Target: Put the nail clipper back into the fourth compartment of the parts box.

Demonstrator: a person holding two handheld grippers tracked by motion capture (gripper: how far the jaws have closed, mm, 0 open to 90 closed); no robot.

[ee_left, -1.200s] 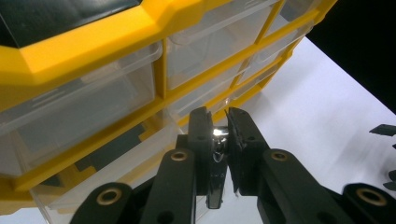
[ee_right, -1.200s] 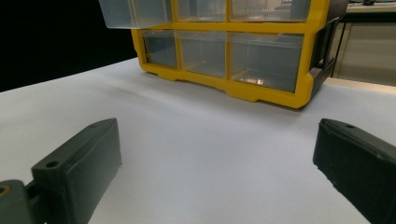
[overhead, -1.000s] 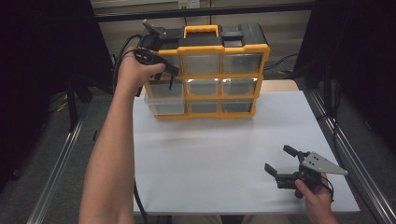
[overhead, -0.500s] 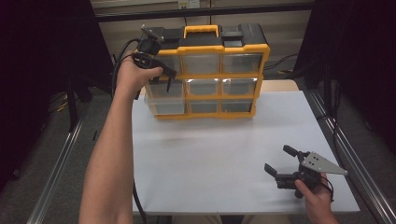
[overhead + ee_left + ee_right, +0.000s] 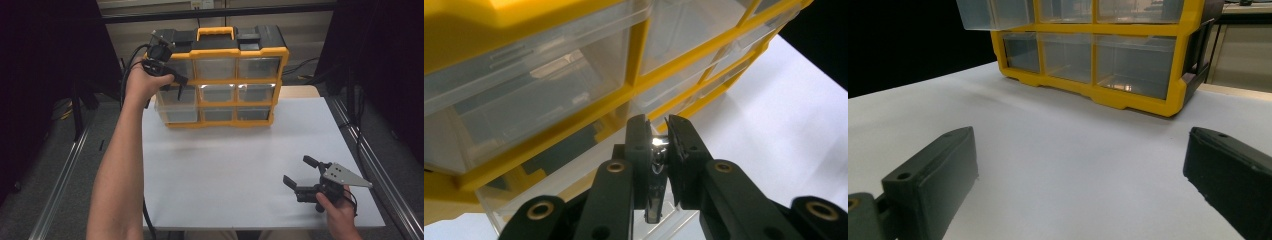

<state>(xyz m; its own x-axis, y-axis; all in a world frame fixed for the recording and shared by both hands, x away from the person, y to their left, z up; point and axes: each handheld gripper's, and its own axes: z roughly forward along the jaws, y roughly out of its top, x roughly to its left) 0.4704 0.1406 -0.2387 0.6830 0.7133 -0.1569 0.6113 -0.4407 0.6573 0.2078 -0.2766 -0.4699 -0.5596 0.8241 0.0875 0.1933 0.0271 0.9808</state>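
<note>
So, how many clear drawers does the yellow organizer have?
9: three rows of three in the organizer. The left tool is shut on the middle-left drawer, which sticks out; the hand partly hides the top-left drawer.

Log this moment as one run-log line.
left gripper: jaws shut on middle-left drawer lip, drawer pulled partway out | right gripper: jaws open, holding nothing, over table | organizer: upright

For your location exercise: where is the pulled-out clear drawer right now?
High view: the clear drawer juts from the organizer's left column, middle row, with the left gripper shut on its front.
</note>
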